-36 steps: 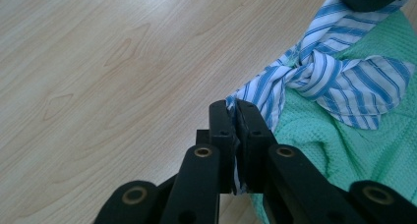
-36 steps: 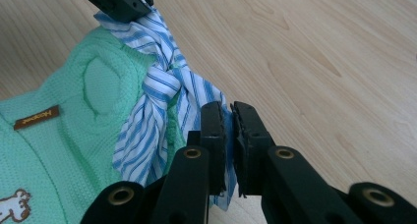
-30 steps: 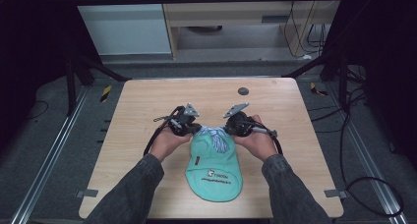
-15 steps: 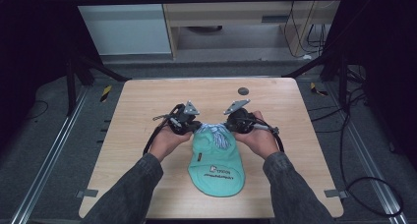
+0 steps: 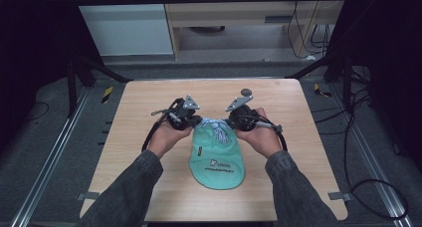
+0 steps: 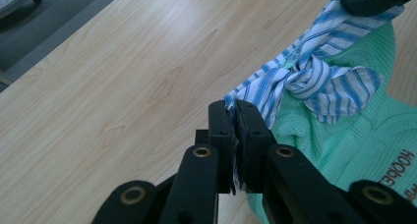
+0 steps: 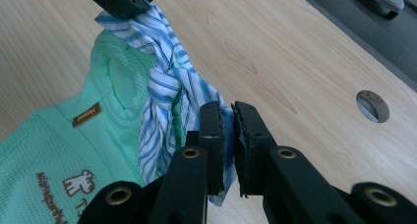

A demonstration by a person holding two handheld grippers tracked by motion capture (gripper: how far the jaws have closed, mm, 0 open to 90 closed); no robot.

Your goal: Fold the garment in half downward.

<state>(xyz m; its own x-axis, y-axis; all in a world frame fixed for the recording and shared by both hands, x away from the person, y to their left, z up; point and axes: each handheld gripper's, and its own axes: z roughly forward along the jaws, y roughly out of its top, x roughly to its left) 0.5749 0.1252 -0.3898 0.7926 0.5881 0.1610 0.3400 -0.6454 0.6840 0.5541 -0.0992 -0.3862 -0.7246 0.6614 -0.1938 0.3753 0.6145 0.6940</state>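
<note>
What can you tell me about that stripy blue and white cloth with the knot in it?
The striped cloth is thin fabric, white with blue stripes, tied into a knot near its middle. It sits at the far end of the green garment on the wooden table, draped over the green mesh. The left gripper is shut on one end and the right gripper is shut on the other, so it stretches between them.

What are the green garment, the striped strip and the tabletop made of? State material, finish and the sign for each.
Green garment: apparently a soft, matte waffle-textured knit; a fine grid shows on its surface.
Striped strip: likely thin woven cotton, blue and white, matte; it knots and creases sharply.
Tabletop: pale wood or wood-look laminate, smooth with a slight sheen; grain pattern visible.
</note>
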